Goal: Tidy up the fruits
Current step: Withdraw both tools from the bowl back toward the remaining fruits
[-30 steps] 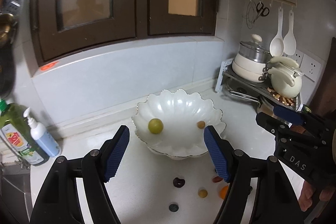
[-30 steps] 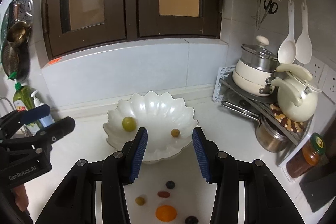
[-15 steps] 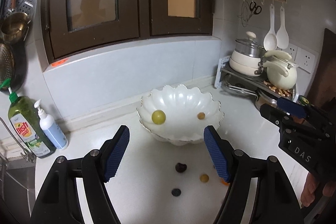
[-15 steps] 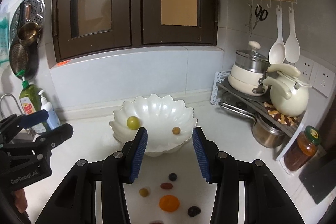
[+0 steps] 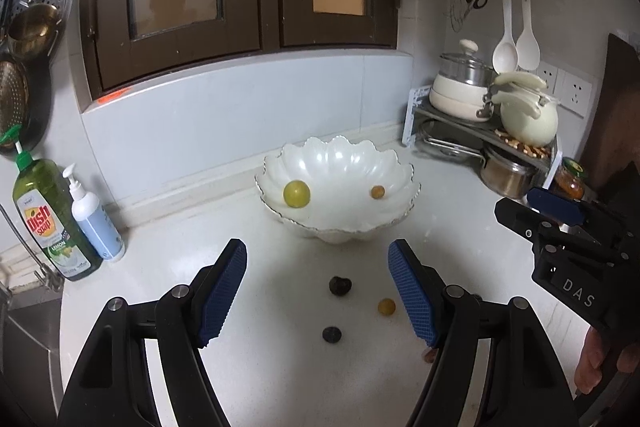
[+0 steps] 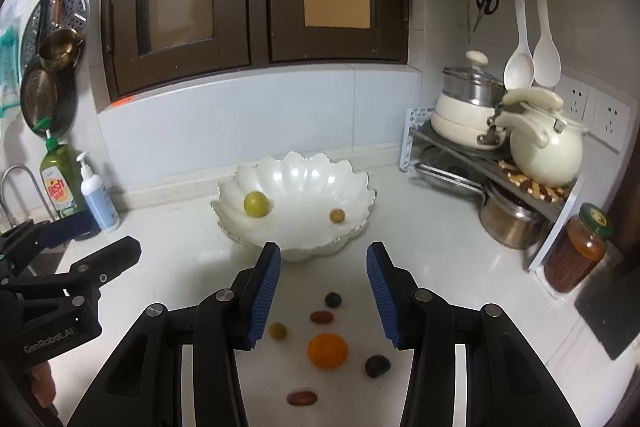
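While both grippers angle down with jaws apart and empty, left gripper (image 5: 316,291) reads "GenRobot.AI", right gripper (image 6: 323,291) "DAS", bottle (image 5: 52,219) "Dish Soap"; fruits (image 6: 327,350) lie between jaws, bowl (image 6: 240,227) beyond.

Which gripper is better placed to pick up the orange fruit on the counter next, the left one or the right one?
Probably the right gripper: its open, empty jaws frame the orange fruit, in plain sight ahead. In the left gripper view, that fruit is hidden behind its right finger.
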Tool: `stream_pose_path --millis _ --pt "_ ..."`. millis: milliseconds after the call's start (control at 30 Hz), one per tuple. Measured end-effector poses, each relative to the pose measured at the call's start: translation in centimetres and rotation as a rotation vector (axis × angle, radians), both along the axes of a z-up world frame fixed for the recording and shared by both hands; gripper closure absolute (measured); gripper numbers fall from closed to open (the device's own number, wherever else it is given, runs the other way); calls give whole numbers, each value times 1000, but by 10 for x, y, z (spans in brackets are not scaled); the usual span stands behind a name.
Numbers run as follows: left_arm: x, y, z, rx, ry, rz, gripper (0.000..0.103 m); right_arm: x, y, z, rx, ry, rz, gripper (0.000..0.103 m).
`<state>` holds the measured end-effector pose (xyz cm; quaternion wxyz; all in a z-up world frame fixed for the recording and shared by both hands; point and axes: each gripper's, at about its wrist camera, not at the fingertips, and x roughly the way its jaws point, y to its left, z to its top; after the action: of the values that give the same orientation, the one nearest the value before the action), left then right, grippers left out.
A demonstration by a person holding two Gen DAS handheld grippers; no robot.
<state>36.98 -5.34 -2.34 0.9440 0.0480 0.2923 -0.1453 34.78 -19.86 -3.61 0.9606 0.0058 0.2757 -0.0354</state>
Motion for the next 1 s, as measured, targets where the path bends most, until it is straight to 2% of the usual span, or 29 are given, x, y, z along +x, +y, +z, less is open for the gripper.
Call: stream_pose_path --millis 400,667,1000 --pt "-8 1 -30 38 36 9 30 -6 2 -32 15 84 -6 57" --pt "-9 2 -53 45 111 4 30 -5 4 -57 36 165 10 57" --pt "-11 -5 -78 94 158 -7 30 -3 -1 -84 43 241 17 57"
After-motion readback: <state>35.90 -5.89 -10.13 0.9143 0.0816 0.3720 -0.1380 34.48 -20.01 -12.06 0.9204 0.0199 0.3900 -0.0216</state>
